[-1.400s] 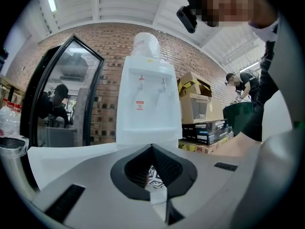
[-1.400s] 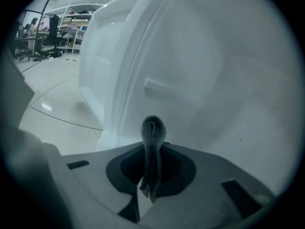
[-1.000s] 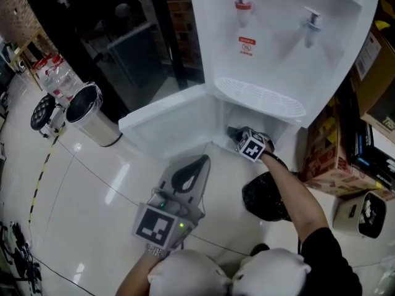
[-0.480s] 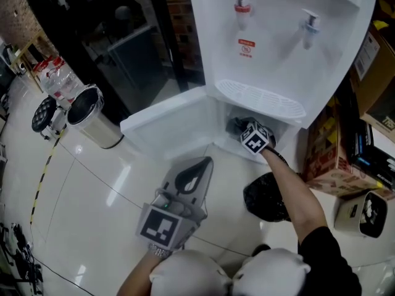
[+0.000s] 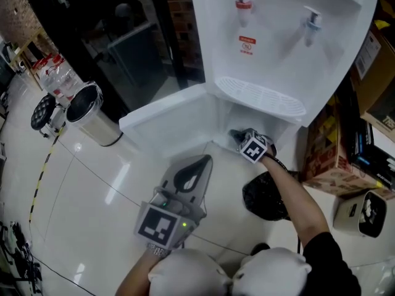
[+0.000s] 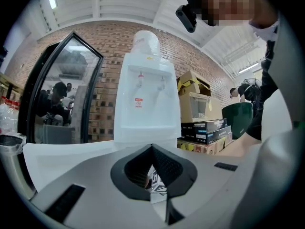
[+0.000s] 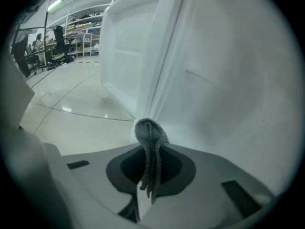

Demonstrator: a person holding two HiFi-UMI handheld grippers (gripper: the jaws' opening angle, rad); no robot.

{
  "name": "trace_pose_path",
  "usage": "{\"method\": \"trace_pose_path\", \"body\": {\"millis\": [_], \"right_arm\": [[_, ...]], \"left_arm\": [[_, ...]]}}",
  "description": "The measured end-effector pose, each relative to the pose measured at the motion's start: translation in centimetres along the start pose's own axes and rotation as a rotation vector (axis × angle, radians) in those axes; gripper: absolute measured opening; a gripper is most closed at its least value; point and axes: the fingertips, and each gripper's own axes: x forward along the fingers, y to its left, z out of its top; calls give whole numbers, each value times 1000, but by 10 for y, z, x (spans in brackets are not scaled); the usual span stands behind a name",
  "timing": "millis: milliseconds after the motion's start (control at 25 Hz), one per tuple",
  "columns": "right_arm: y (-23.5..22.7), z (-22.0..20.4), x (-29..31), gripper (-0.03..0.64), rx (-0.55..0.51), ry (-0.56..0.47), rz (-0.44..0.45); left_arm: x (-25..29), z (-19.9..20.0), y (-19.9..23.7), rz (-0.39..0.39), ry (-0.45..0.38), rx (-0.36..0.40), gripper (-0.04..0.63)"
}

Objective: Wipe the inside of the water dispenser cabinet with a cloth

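Note:
The white water dispenser (image 5: 278,36) stands with its lower cabinet door (image 5: 163,125) swung open to the left. My right gripper (image 5: 239,137) reaches into the cabinet opening (image 5: 262,125), shut on a grey cloth (image 7: 149,136). The bunched cloth sticks out past the jaws, at the white inner wall (image 7: 219,80) close to the door's hinge edge; whether it touches I cannot tell. My left gripper (image 5: 188,179) hangs over the floor in front of the door, jaws together with nothing between them (image 6: 152,149).
A steel bin (image 5: 92,116) stands left of the door, with bottles (image 5: 55,73) behind it. A black bag (image 5: 265,196) lies on the floor under my right arm. Cardboard boxes (image 5: 330,159) and a small white appliance (image 5: 364,213) crowd the right side.
My right gripper pushed a little deeper into the cabinet with the cloth, then drew back toward me. The left gripper has barely moved.

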Motion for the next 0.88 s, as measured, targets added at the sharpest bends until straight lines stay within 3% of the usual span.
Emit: {"method": "trace_pose_path", "body": {"millis": [80, 200, 280, 360, 480, 760, 880], "right_arm": [[-19, 9, -11, 23, 58, -35, -72], [-66, 17, -31, 23, 169, -58, -268], [-92, 18, -40, 23, 192, -36, -389], [-104, 14, -36, 23, 185, -5, -436], [-99, -3, -17, 23, 196, 47, -389], [-27, -28, -1, 23, 147, 147, -130], [-23, -18, -9, 23, 174, 121, -131]], "left_arm": [[2, 1, -3, -7, -3, 1, 2], [3, 2, -6, -15, -5, 9, 2], [3, 2, -5, -15, -1, 15, 2], [1, 2, -4, -11, 3, 19, 2], [-3, 2, -1, -1, 6, 22, 2], [-2, 3, -1, -5, 4, 18, 2], [2, 4, -7, -20, -2, 17, 2]]}}
